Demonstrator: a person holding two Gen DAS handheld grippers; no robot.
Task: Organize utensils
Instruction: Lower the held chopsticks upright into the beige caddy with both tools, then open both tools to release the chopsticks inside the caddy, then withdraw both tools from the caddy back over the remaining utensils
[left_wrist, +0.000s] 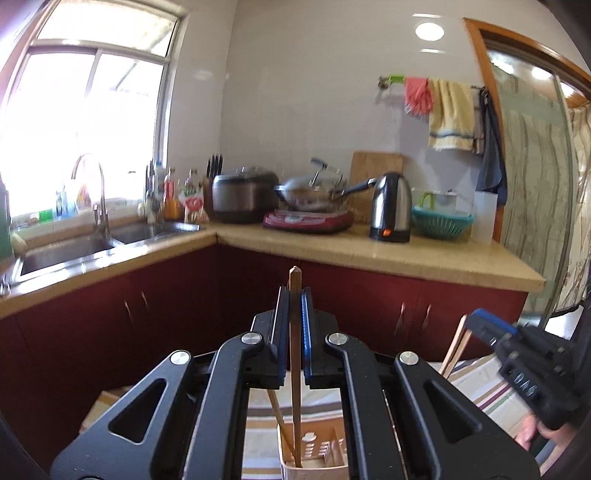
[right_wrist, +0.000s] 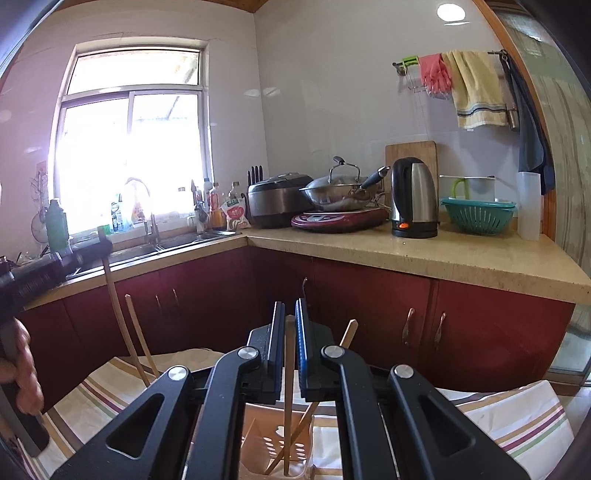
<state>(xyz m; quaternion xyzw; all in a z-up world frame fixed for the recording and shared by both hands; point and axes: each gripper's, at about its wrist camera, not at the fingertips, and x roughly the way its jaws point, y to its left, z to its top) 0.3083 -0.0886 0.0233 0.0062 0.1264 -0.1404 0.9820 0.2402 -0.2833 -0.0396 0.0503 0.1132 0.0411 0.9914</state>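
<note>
My left gripper (left_wrist: 294, 295) is shut on a wooden chopstick (left_wrist: 295, 373) that stands upright with its lower end inside a beige utensil holder (left_wrist: 317, 461). A second chopstick (left_wrist: 279, 417) leans in the same holder. My right gripper (right_wrist: 290, 314) is shut on another wooden chopstick (right_wrist: 289, 402), whose lower end is inside a slotted beige holder (right_wrist: 273, 450). Another chopstick (right_wrist: 328, 380) leans there too. The right gripper shows in the left wrist view (left_wrist: 476, 321) beside two chopsticks (left_wrist: 456, 350). The left gripper shows in the right wrist view (right_wrist: 99, 243) at the left.
A striped cloth (right_wrist: 517, 417) covers the table under the holders. Behind it run red cabinets (right_wrist: 369, 295) under a beige L-shaped counter (right_wrist: 480, 258) with a kettle (right_wrist: 413, 197), wok (right_wrist: 340, 192), rice cooker (right_wrist: 277, 195), green colander (right_wrist: 478, 214) and sink (left_wrist: 74, 251).
</note>
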